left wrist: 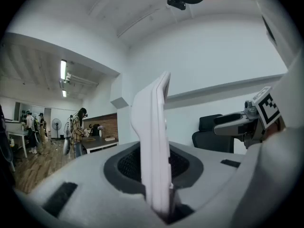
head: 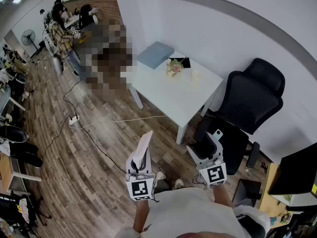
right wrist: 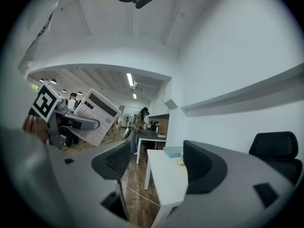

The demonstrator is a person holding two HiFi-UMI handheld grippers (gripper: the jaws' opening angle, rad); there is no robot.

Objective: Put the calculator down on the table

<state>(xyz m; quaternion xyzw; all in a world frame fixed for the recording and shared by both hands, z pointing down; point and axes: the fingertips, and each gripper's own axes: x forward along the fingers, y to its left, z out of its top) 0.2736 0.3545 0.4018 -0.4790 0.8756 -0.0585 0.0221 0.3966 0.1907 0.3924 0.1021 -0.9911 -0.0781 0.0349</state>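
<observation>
My left gripper (head: 139, 165) is shut on the lower end of a white calculator (head: 144, 147), which stands up and forward from the jaws over the wooden floor. In the left gripper view the calculator (left wrist: 154, 141) shows edge-on, clamped between the pads. The right gripper view shows its keys and display (right wrist: 97, 114). My right gripper (head: 206, 145) is beside it on the right, open, with nothing between its fingers (right wrist: 114, 161). The white table (head: 163, 95) stands ahead of both grippers, a good way off.
On the table lie a grey-blue folder (head: 155, 54), a small flower pot (head: 174, 67), a black item (head: 181, 62) and a pale cup (head: 196, 77). A black office chair (head: 250, 100) stands to its right. A white cable (head: 114, 121) crosses the floor. People stand at far desks (head: 62, 33).
</observation>
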